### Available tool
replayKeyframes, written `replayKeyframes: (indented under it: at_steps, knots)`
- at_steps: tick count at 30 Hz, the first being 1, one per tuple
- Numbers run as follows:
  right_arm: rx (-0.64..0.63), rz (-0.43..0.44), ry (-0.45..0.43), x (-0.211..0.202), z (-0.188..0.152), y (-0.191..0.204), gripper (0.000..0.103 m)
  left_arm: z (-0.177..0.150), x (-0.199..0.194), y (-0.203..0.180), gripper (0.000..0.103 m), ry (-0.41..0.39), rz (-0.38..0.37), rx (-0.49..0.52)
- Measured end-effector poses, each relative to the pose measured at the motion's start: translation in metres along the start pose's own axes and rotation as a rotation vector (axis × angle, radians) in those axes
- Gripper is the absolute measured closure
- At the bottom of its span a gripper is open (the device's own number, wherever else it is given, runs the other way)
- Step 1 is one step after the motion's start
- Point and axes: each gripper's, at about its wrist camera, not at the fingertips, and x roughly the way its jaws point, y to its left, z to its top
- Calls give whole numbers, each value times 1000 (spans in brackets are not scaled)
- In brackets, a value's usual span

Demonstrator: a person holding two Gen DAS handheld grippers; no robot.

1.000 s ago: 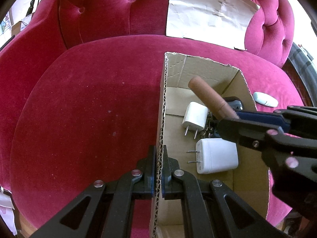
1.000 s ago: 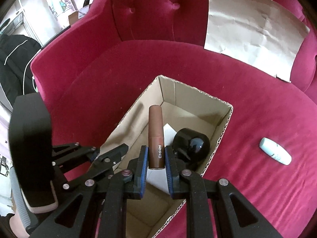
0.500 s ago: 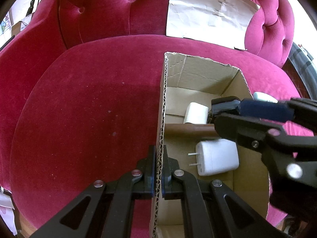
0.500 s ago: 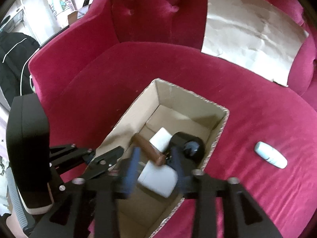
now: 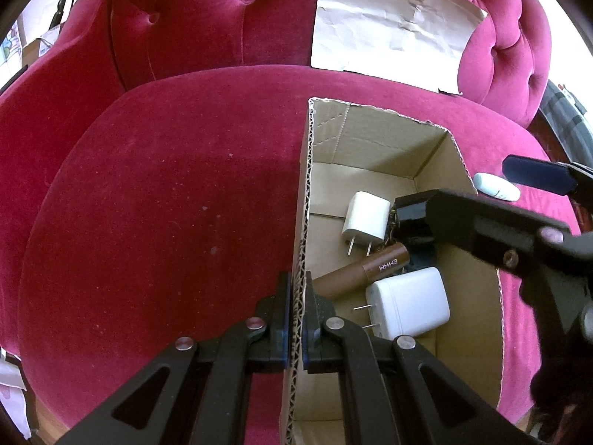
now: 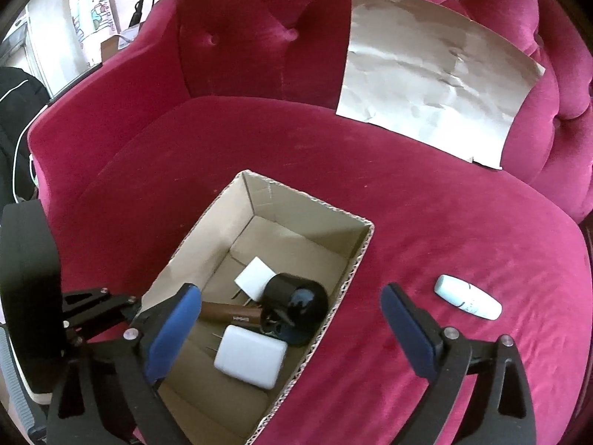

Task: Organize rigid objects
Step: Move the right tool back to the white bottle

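Observation:
An open cardboard box point(image 5: 374, 137) point(image 6: 307, 200) stands on the red sofa seat. Inside lie a brown tube point(image 5: 363, 270) point(image 6: 229, 312), a small white charger point(image 5: 365, 217) point(image 6: 254, 278), a large white charger point(image 5: 407, 302) point(image 6: 250, 356) and a black round object point(image 6: 296, 306) point(image 5: 409, 215). My left gripper point(image 5: 295, 319) is shut on the box's left wall. My right gripper point(image 6: 292, 333) is open and empty above the box's right side; it also shows in the left wrist view point(image 5: 481, 200). A white oval object point(image 6: 467, 296) point(image 5: 496, 186) lies on the seat right of the box.
A creased sheet of brown paper point(image 6: 433, 85) point(image 5: 389, 26) leans against the tufted sofa back. The sofa arm point(image 6: 92, 111) rises at the left. A black garment point(image 6: 15, 118) hangs beyond the sofa's left side.
My right gripper opened and let go of the brown tube, which dropped flat into the box between the chargers. The right gripper then drew back. The left gripper stayed clamped on the box wall.

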Motion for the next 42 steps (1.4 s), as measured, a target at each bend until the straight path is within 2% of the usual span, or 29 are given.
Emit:
replayKeyframes:
  at_steps: [9,25,31,42]
  knots:
    - [36,-67,-36,-8,4,-18,0,0,0,0,99,0,1,1]
    - [166,-179,-68,-17,9,-79,0,0,0,0,99,0,1,1]
    - [201,-264,-107,-20,3,-95,0,-1,0,0,99,0,0,-1]
    - [312,-295,-93,-5,-11,-130,0,0,0,0,99,0,0,-1]
